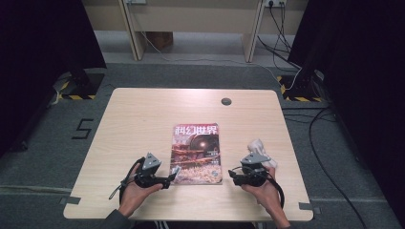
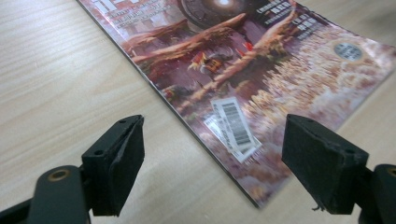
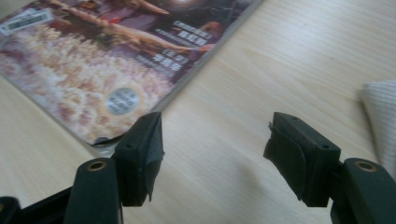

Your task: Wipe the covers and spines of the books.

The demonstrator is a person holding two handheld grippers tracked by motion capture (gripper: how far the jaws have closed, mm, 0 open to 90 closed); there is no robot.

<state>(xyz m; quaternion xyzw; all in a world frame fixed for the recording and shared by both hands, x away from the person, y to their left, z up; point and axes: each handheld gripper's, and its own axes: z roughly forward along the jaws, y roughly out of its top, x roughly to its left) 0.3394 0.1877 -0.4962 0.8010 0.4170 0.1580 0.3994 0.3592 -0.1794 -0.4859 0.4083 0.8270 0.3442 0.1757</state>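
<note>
A pale wooden table (image 1: 133, 124) carries a magazine (image 1: 197, 152) at its middle and a white cloth (image 1: 260, 149) near its right side.

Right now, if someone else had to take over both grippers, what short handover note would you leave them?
Left gripper: open, nothing between its jaws, at the near left corner of the magazine.
Right gripper: open, nothing held, to the right of the magazine's near right corner.
Things: the magazine lies closed and flat, cover up, mid-table; a white cloth lies crumpled beyond the right hand.
Done: nothing that shows; the magazine is closed and the cloth is not held.
Left: probably gripping the magazine, since both grippers point at its near edge; what follows I cannot tell.
</note>
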